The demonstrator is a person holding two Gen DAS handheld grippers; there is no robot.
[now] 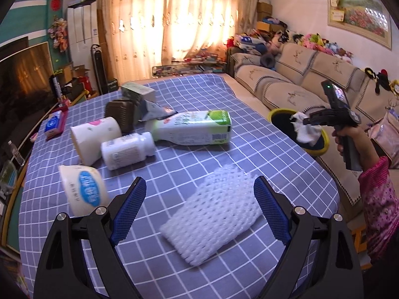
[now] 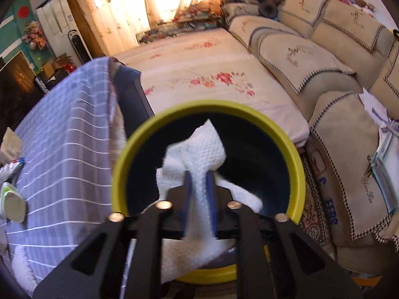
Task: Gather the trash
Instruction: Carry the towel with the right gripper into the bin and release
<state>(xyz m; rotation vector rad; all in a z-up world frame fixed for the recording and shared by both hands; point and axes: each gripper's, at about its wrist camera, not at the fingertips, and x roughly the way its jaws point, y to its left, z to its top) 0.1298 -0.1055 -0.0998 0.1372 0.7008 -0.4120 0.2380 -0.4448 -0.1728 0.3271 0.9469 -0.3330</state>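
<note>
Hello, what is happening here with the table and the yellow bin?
A person is collecting trash with two tools. The right hand-held gripper has a white tissue between its fingers above the open yellow bin beside the table. The left hand-held gripper, open, points at a white foam net on the table. Bottles and cups lie there uncollected.

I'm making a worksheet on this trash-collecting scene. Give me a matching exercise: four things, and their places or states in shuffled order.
Things:
1. paper towel
2. foam net
3. bin
4. green-capped bottle

Places or states:
A. lying on its side on the checked cloth
B. between the right gripper's jaws
C. yellow-rimmed, beside the table
D. flat, in front of the open left gripper

Pairs: 1-B, 2-D, 3-C, 4-A
</note>
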